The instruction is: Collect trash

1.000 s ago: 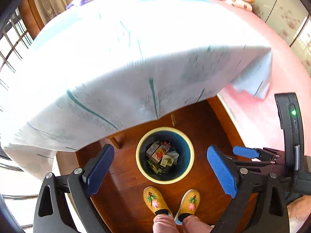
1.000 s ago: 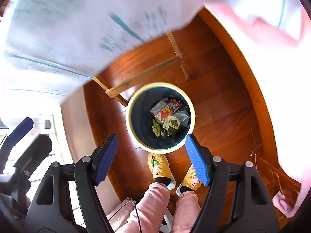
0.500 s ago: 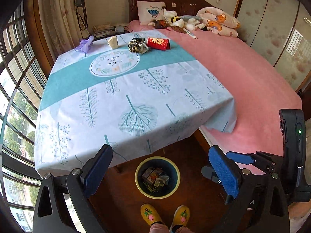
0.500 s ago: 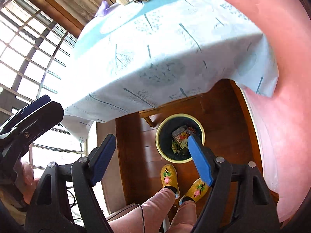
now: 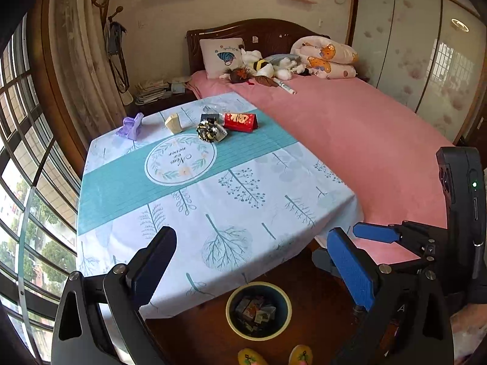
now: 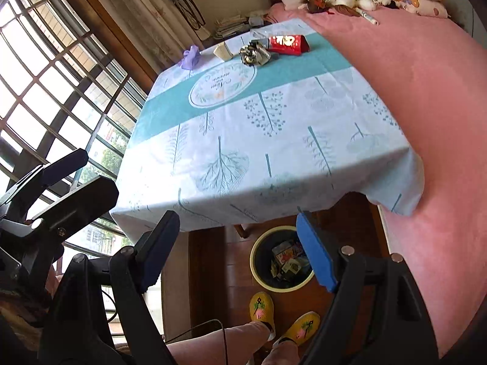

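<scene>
Both grippers are hanging over the near edge of the table (image 5: 213, 213), angled down and forward, and both are released with nothing between the pads: the left gripper (image 5: 252, 267) is standing wide, and the right gripper (image 6: 237, 249) has just been opening its jaws further, also on nothing. The remaining trash is lying in a loose row along the far edge of the table, well apart from both grippers and straight ahead of them across the whole cloth. From left to right it is running as a purple wad (image 5: 131, 126), a small beige carton (image 5: 173, 123), a crumpled foil wrapper (image 5: 210, 131) and a red packet (image 5: 240, 121), the last two touching or nearly so. The red packet is lying with its long axis across the view, roughly parallel to the far edge. The bin (image 5: 258, 310), already holding wrappers, is sitting on the floor under the near edge, just ahead of the person's slippers. Judging by the layout, the right gripper is sitting nearer the red packet and the left nearer the purple wad.
</scene>
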